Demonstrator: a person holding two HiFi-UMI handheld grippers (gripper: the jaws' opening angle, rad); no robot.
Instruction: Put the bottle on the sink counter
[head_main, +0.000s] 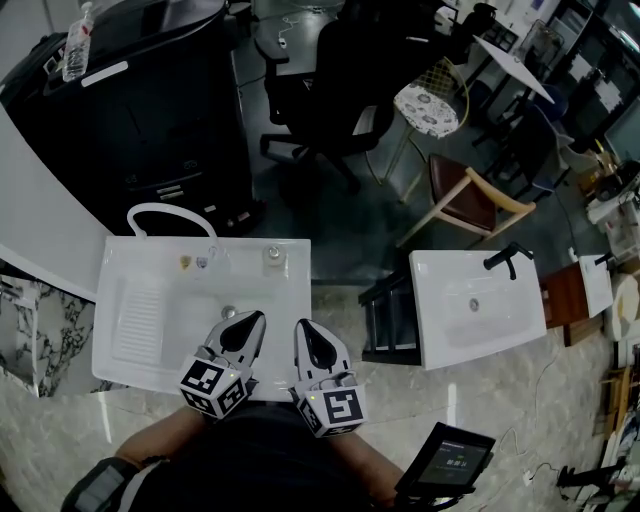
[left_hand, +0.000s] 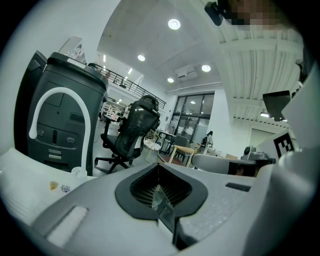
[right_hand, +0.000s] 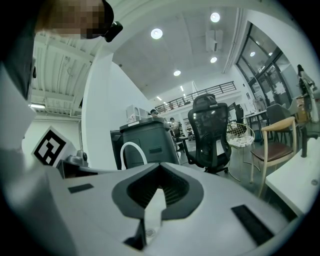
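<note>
Clear bottle (head_main: 77, 42) on blk unit (head_main: 150, 110), label illegible | L claw (head_main: 257, 317), R claw (head_main: 303, 326) closed

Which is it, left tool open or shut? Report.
Shut. In the left gripper view the left tool has its jaws together, with nothing between them.

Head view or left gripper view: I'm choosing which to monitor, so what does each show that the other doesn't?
Only the head view looks down on the left claw and right claw over the sink, its drain, and a second sink. Only the left gripper view shows ceiling lights and tall windows. Both show the black machine, the office chair and the white arched tube.
</note>
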